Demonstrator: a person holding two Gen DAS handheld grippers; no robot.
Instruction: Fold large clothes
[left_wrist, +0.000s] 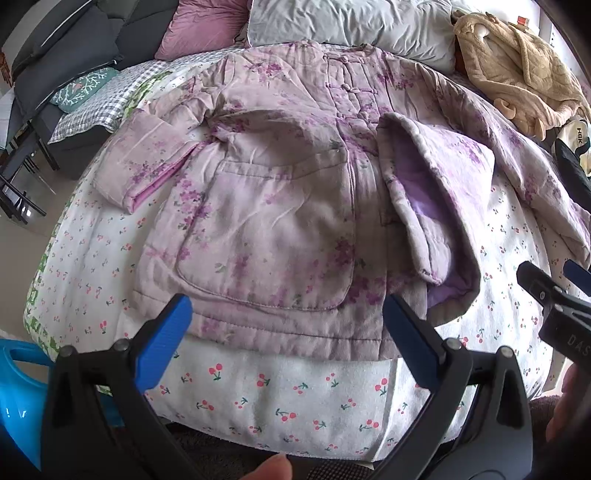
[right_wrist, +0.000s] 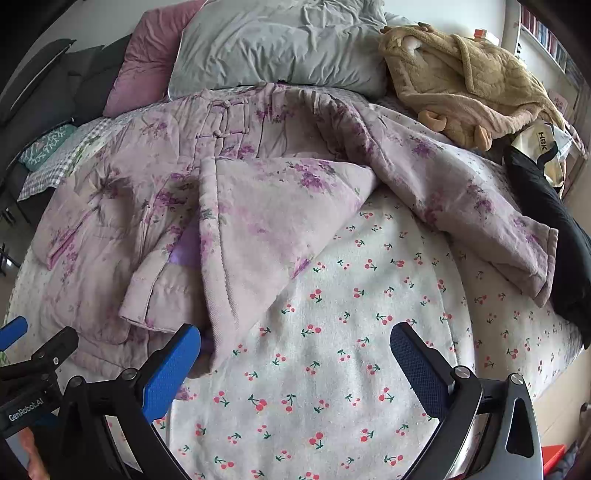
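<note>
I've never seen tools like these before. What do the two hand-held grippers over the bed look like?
Both look alike. The left gripper and right gripper each have a black forked frame with silver rivets, and two fingers faced with ribbed blue pads. White lettering, "GenRobot.AI", marks the left one's black body where it shows in the right camera. No cables or sleeves are visible; only bare fingertips of the person show at the edges.

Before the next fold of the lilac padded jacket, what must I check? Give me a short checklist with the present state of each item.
1. Left tongs open, nothing held: ok.
2. Right tongs open, nothing held: ok.
3. Jacket lies flat: not ok, its front panel is turned over.
4. Long sleeve folded in: not ok, it lies spread on the cherry-print sheet.
5. Knot buttons fastened: cannot tell.
</note>
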